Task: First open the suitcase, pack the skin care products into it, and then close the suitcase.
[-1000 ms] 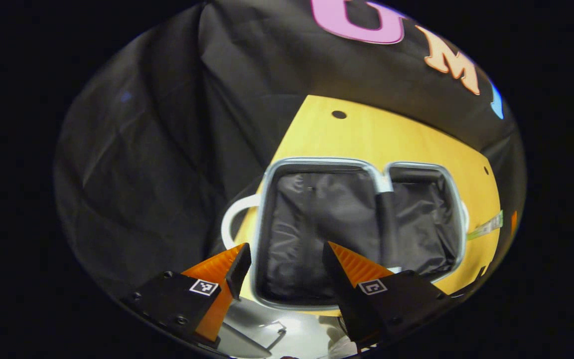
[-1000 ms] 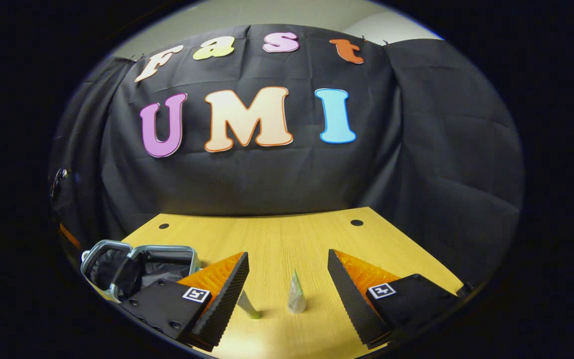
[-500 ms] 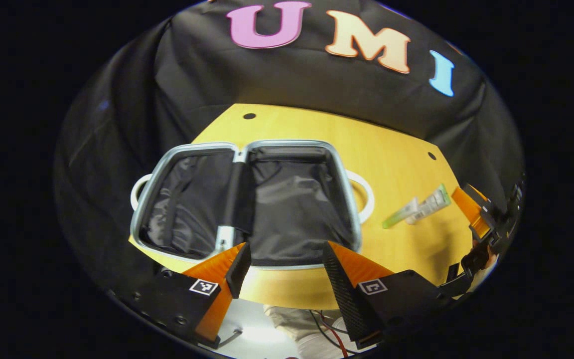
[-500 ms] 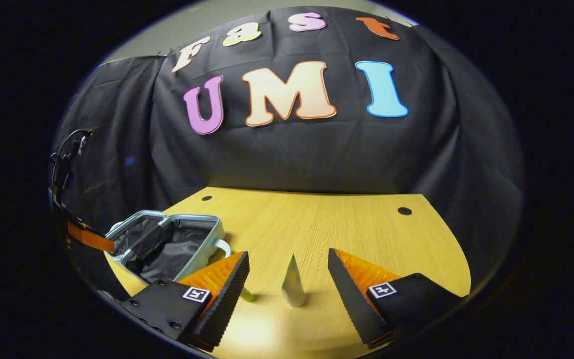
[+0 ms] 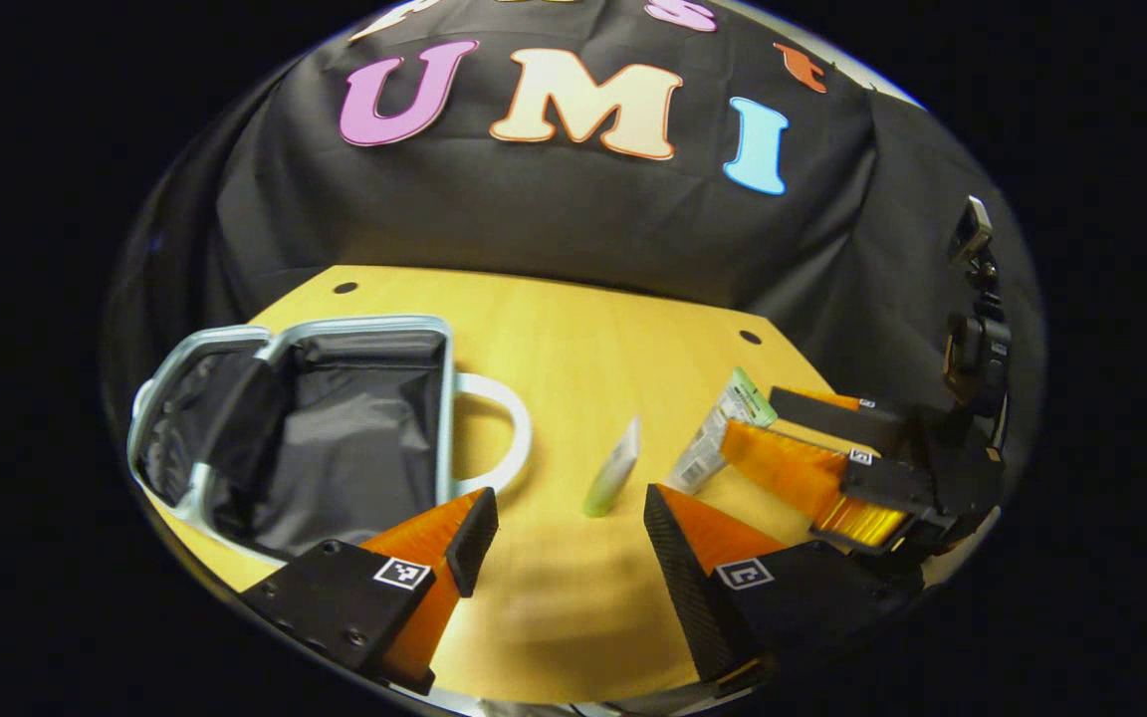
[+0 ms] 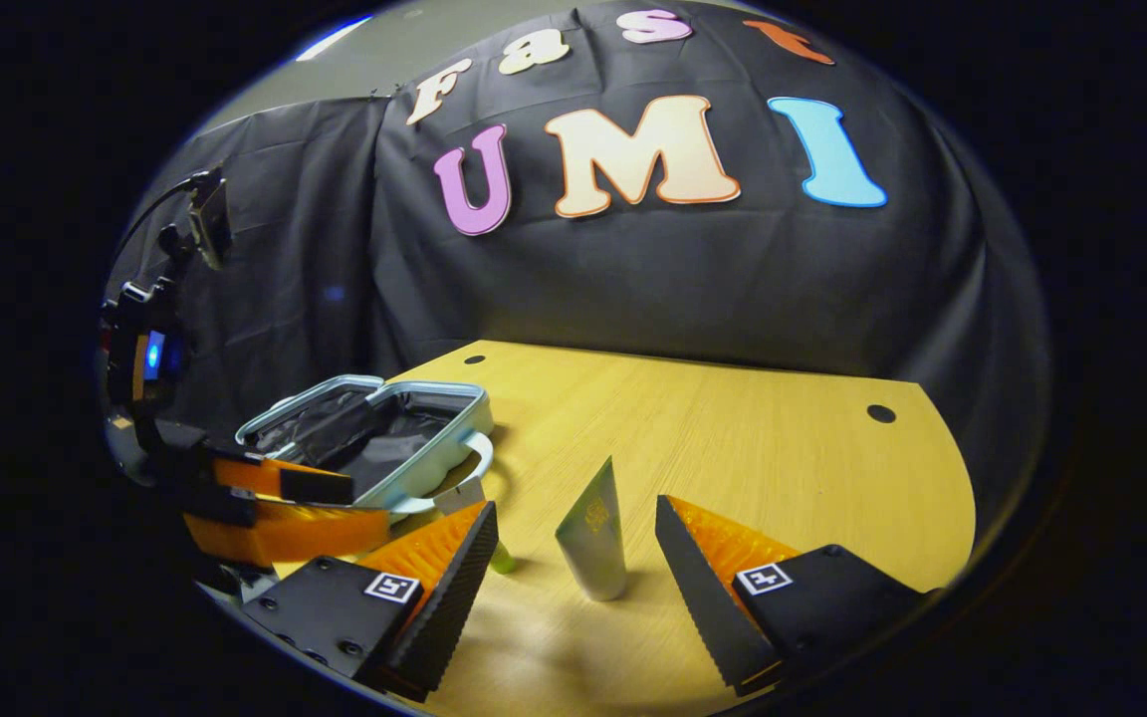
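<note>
Skincare tubes lay on the desk (image 6: 733, 438) to the right of the open suitcase (image 5: 335, 418). In the right gripper view the silvery tube (image 6: 595, 538) ran lengthwise away from the camera — cap end nearest, flat crimped end pointing to the wall — between the spread fingers of the right tool (image 6: 573, 568), touching neither. The green-capped tube (image 5: 613, 478) lay just ahead of the left tool (image 5: 559, 538), which gaped empty.
</note>
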Motion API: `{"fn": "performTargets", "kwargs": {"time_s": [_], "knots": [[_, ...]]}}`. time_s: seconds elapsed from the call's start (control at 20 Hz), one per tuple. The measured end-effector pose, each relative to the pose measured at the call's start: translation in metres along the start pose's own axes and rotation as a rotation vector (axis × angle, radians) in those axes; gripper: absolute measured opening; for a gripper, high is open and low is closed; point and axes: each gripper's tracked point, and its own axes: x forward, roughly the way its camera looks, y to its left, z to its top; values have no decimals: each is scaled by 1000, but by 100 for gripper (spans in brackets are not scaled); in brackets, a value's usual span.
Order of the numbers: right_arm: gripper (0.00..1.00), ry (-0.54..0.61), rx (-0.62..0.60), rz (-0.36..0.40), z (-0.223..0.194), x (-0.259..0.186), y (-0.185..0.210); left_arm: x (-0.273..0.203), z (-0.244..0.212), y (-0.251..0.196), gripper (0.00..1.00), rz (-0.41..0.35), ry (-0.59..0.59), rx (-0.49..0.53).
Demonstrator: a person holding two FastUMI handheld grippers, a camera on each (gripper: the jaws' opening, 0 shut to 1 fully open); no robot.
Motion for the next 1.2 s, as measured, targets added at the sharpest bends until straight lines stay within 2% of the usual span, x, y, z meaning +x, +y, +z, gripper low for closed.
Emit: {"fn": "performTargets", "kwargs": {"time_s": [0.25,0.35,0.4,0.5,0.6,0.7,0.75,0.8,0.85,0.9,1.0,1.05,1.1,1.15,1.2], "knots": [[99,35,-42,11,-27,19,-6,44,-11,-6,87,-32,-34,-10],[96,53,-29,-1,-37,27,-12,57,-14,-6,87,-30,-40,-21],[99,62,-19,-10,-39,29,-14,63,-15,-7,87,-28,-42,-26],[98,74,-13,-27,-46,34,-19,78,-14,-6,85,-26,-48,-40],[98,99,-8,-26,-54,39,-19,88,-13,-6,78,-27,-50,-47],[98,97,-9,-20,-53,43,-15,97,-14,-7,55,-27,-48,-49],[98,92,-13,-17,-53,47,-13,101,-16,-7,54,-33,-43,-51],[98,90,-15,-25,-54,49,-14,103,-15,-5,47,-23,-47,-55],[97,94,-4,-21,-55,51,-13,104,-13,-5,21,-32,-54,-66],[96,100,15,-14,-56,53,-11,105,-13,-6,23,-40,-54,-77],[97,110,37,5,-59,58,-7,104,-13,-5,17,-42,-57,-89],[89,112,34,13,-62,60,-5,103,-14,-3,14,-35,-50,-88],[87,112,20,-1,-64,64,-6,101,-14,-1,13,-32,-46,-92],[73,107,9,-16,-64,65,-11,99,-11,-1,13,-30,-43,-97],[66,105,18,-16,-61,65,-11,96,-10,-1,13,-31,-41,-102]]}}
